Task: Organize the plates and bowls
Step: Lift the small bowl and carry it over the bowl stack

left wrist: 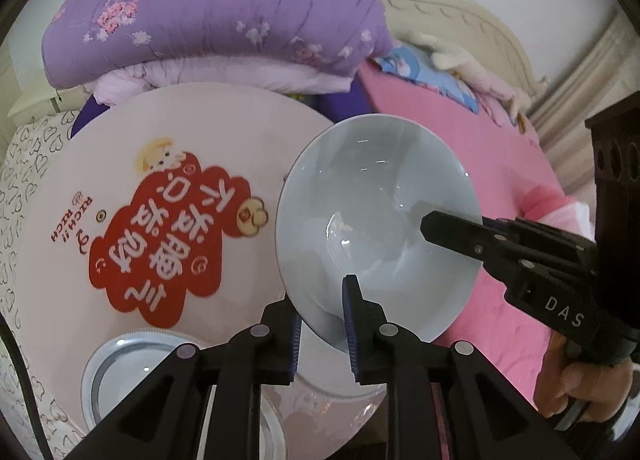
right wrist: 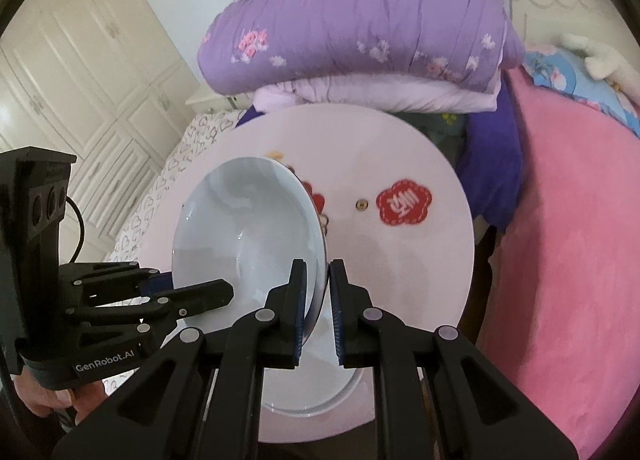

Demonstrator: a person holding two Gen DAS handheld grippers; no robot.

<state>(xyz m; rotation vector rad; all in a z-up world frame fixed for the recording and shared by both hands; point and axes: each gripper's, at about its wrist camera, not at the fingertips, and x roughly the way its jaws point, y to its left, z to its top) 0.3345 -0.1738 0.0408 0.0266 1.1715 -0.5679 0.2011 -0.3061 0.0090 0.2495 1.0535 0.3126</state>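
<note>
Both grippers are carrying one pale blue bowl [left wrist: 376, 216] tilted in the air over the round table [right wrist: 420, 260]: left gripper [left wrist: 324, 324] is clamping the near rim, right gripper [right wrist: 318, 312] is pinching the opposite rim, jaws narrow on it. Next move prob. needs lowering it level onto the plate [right wrist: 320, 400] below w/o clinking. Readable: "RICH!! RICH" on the table print, "DAS" and "GenRobot.AI" on the gripper bodies.
</note>
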